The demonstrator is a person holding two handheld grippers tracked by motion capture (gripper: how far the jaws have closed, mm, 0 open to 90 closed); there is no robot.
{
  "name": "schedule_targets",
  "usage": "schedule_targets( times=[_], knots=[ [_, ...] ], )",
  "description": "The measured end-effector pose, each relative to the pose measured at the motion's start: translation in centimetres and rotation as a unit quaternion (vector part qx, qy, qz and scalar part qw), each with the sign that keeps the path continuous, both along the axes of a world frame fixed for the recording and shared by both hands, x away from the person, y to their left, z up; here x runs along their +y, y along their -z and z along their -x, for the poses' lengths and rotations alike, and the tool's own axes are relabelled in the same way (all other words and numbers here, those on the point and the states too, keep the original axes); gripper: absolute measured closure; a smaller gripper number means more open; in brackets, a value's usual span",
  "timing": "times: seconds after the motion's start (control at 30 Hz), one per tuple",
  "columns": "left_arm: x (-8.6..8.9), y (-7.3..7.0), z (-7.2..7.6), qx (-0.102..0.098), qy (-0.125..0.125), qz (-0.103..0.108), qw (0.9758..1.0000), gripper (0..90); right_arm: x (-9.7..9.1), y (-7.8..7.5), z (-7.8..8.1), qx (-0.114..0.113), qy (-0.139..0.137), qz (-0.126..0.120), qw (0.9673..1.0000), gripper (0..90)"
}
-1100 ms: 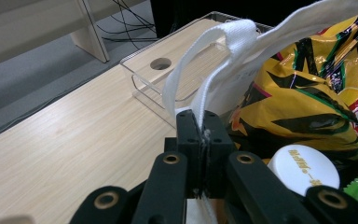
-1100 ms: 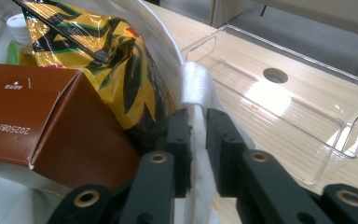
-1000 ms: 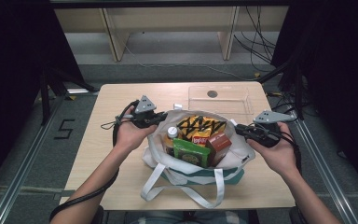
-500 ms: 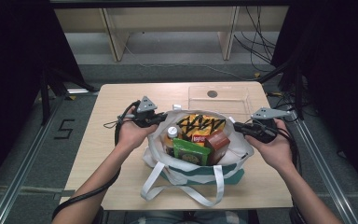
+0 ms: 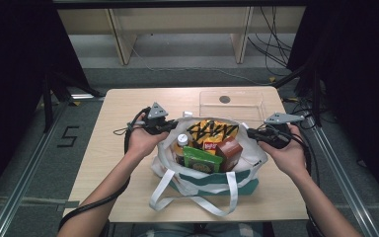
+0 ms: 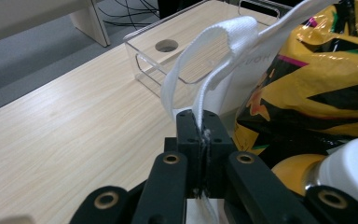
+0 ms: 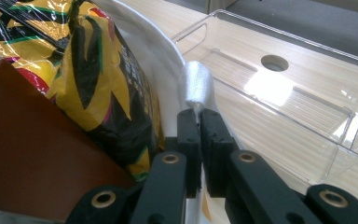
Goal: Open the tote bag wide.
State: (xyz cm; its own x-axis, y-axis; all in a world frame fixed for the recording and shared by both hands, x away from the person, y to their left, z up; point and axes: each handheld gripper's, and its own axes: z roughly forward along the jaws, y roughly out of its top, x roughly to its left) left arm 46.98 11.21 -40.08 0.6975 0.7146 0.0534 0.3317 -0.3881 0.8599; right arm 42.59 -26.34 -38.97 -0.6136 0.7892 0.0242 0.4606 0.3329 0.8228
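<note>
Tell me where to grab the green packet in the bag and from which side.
Grip the green packet by its top edge, coming straight down from above. It stands upright at the near side of the white tote bag, wedged between the white-capped bottle and the brown box, so only its top is free.

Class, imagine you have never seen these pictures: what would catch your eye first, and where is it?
A white tote bag stuffed with groceries sits at the table's middle, a bright yellow and black snack bag on top. The left gripper and right gripper each pinch its fabric at opposite sides. Behind it stands a clear plastic bin.
</note>
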Motion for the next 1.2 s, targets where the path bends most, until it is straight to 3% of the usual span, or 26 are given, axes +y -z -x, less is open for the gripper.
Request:
schedule_targets(
  times=[0.07,0.2,0.23,0.33,0.37,0.43,0.5,0.57,0.67,0.7,0.77,0.87,0.9,0.93,0.97,1.03,1.2],
  knots=[
    [0.1,0.2,-0.1,0.000,0.003,-0.007,1.0000,87.6,0.2,0.3,-0.2,-0.009,0.005,-0.004,0.9999,87.5],
    [0.0,0.6,-0.3,0.004,-0.005,-0.002,1.0000,87.6,0.2,0.3,-0.5,-0.005,0.000,0.003,1.0000,87.5],
    [0.1,0.6,-0.4,0.006,0.000,-0.012,0.9999,87.5,0.2,0.5,-0.6,-0.007,0.002,0.002,1.0000,87.5],
    [0.1,1.0,-0.6,0.005,-0.001,-0.011,0.9999,87.6,0.3,0.7,-0.7,0.004,0.003,0.000,1.0000,87.5],
    [0.0,1.2,-0.6,0.007,-0.007,-0.002,1.0000,87.5,0.3,0.8,-0.7,0.004,0.005,0.000,1.0000,87.5],
    [0.0,1.3,-0.7,0.008,-0.006,-0.017,0.9998,87.5,0.4,1.0,-0.8,0.004,0.006,0.000,1.0000,87.5],
    [0.0,1.6,-0.8,0.005,-0.003,-0.018,0.9998,87.5,0.4,1.1,-0.9,0.009,0.007,0.000,0.9999,87.6],
    [-0.1,1.9,-0.9,0.006,-0.005,-0.017,0.9998,87.5,0.3,1.4,-1.1,-0.001,0.007,0.002,1.0000,87.6],
    [-0.1,2.1,-1.0,0.009,-0.005,-0.028,0.9995,87.5,0.4,1.6,-1.1,0.011,0.010,-0.001,0.9999,87.7],
    [-0.2,2.3,-1.0,0.006,-0.008,-0.019,0.9998,87.5,0.4,1.7,-1.1,0.013,0.010,0.000,0.9999,87.7],
    [-0.2,2.5,-1.1,0.005,-0.007,-0.025,0.9997,87.5,0.3,1.9,-1.3,0.006,0.005,0.005,1.0000,87.8],
    [-0.3,2.9,-1.2,0.009,-0.007,-0.027,0.9996,87.5,0.4,2.3,-1.3,0.020,0.008,0.002,0.9998,87.8],
    [-0.3,3.1,-1.2,0.011,-0.009,-0.025,0.9996,87.5,0.4,2.5,-1.4,0.014,0.011,0.002,0.9998,87.8],
    [-0.2,3.1,-1.2,0.014,-0.004,-0.035,0.9993,87.5,0.3,2.6,-1.6,0.009,0.008,0.004,0.9999,87.8],
    [-0.3,3.3,-1.3,0.013,-0.008,-0.025,0.9996,87.5,0.3,2.6,-1.5,0.021,0.010,0.003,0.9997,87.8],
    [-0.4,3.6,-1.3,0.012,-0.008,-0.030,0.9994,87.5,0.2,2.9,-1.7,0.015,0.007,0.009,0.9998,87.9],
    [-0.5,4.4,-1.4,0.016,-0.004,-0.040,0.9991,87.5,0.3,3.7,-1.8,0.036,0.015,0.007,0.9992,87.9]
  ],
)
